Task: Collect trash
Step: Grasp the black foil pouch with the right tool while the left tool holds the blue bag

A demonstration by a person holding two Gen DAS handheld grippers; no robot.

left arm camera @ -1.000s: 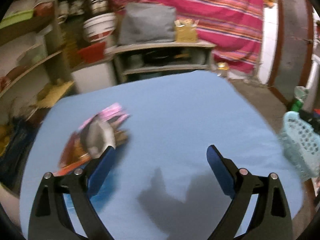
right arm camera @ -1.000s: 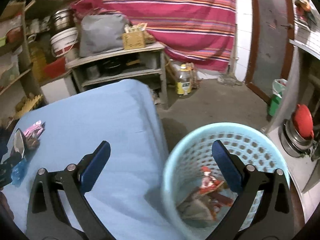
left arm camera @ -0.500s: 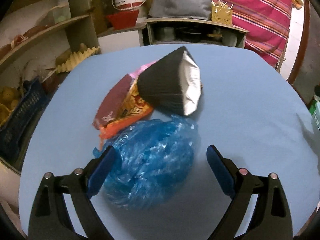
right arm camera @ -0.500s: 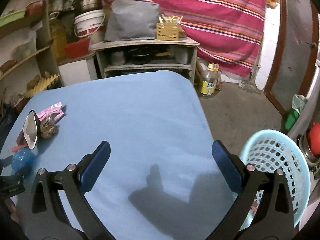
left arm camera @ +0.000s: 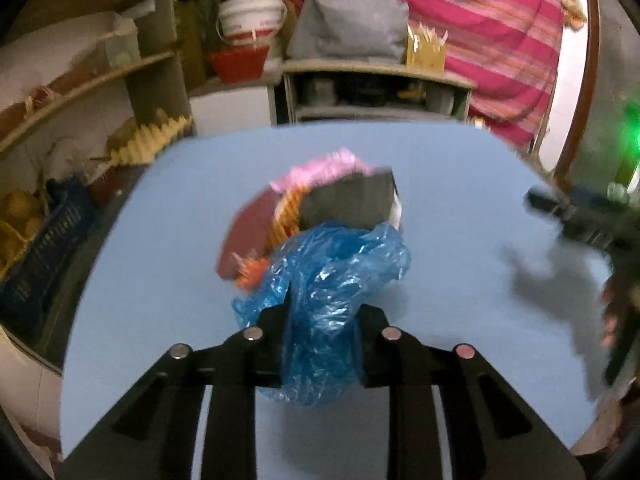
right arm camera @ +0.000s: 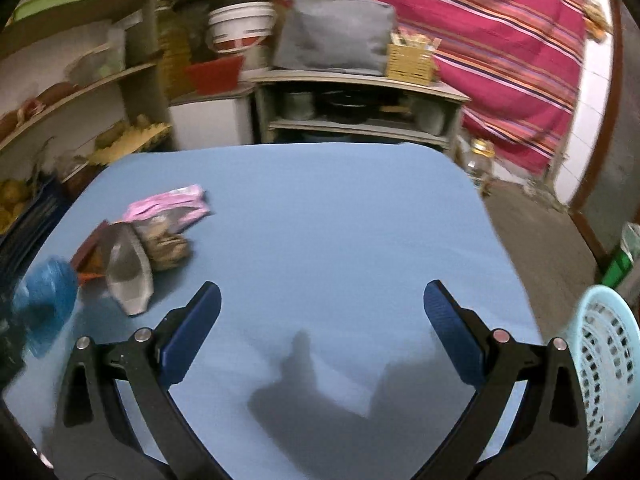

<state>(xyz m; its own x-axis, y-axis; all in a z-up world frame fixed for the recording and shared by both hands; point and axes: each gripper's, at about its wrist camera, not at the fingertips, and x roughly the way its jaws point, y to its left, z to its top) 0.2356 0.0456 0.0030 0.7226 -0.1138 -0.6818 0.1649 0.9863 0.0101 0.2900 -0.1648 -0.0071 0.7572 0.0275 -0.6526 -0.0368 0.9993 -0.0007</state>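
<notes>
Blue tabletop (right arm camera: 340, 240) fills both views. On its left side, your left gripper (left arm camera: 322, 320) is closing, its jaws pinching a blue bag (left arm camera: 332, 280), just before a wrapper pile (left arm camera: 320, 204). Your right gripper (right arm camera: 322, 308) hangs wide, holding nothing. At right stands a basket (right arm camera: 604, 364).

Blue-covered table (right arm camera: 340, 232). Trash cluster at 9 o'clock: pink wrapper (right arm camera: 168, 206), brown crumpled wad (right arm camera: 166, 244), grey-silver pouch (right arm camera: 128, 276), red-orange packet (left arm camera: 248, 232), crumpled blue plastic bag (left arm camera: 332, 280) nearest the edge.
</notes>
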